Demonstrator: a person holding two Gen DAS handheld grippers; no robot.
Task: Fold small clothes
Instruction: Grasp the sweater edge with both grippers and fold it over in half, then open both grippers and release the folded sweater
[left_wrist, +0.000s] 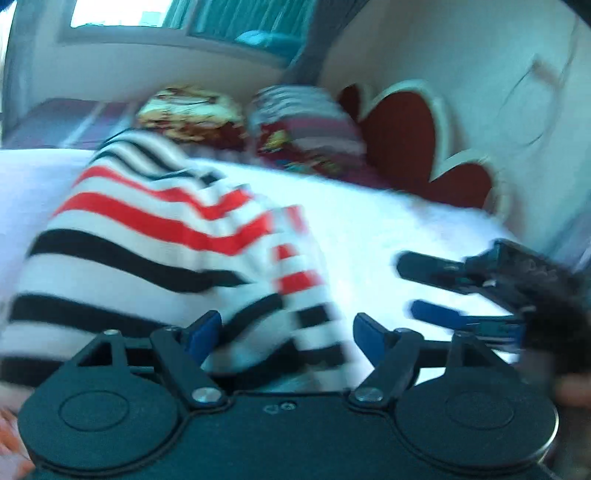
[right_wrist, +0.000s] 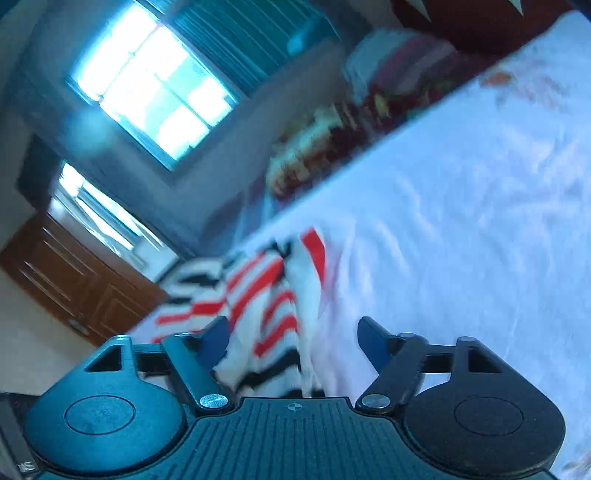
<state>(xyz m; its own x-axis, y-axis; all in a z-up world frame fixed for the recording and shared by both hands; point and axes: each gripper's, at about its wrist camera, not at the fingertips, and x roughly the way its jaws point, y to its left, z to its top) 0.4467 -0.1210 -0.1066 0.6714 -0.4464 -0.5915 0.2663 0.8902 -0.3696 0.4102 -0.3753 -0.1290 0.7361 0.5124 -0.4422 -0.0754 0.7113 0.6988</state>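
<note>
A: Why is the striped top (left_wrist: 155, 236) so smeary?

B: Both views are blurry. Its stripes run together, and the left gripper (left_wrist: 286, 338) hides its near edge.

A: What are those lumps at the back of the bed (left_wrist: 369, 221)?

B: Maybe pillows (left_wrist: 192, 110), too fuzzy to tell.

A: And the right gripper (left_wrist: 417, 288)?

B: The right side of the view cuts it off.

A: The door (right_wrist: 74, 280)?

B: Blurry, cut off too, and the top's (right_wrist: 266, 314) near end is hidden behind the gripper body

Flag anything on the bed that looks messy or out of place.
The striped top lies bunched and rumpled on the white sheet, not flat or folded. Both views are blurred, so finer detail is unclear. Nothing looks spilled or damaged.
</note>
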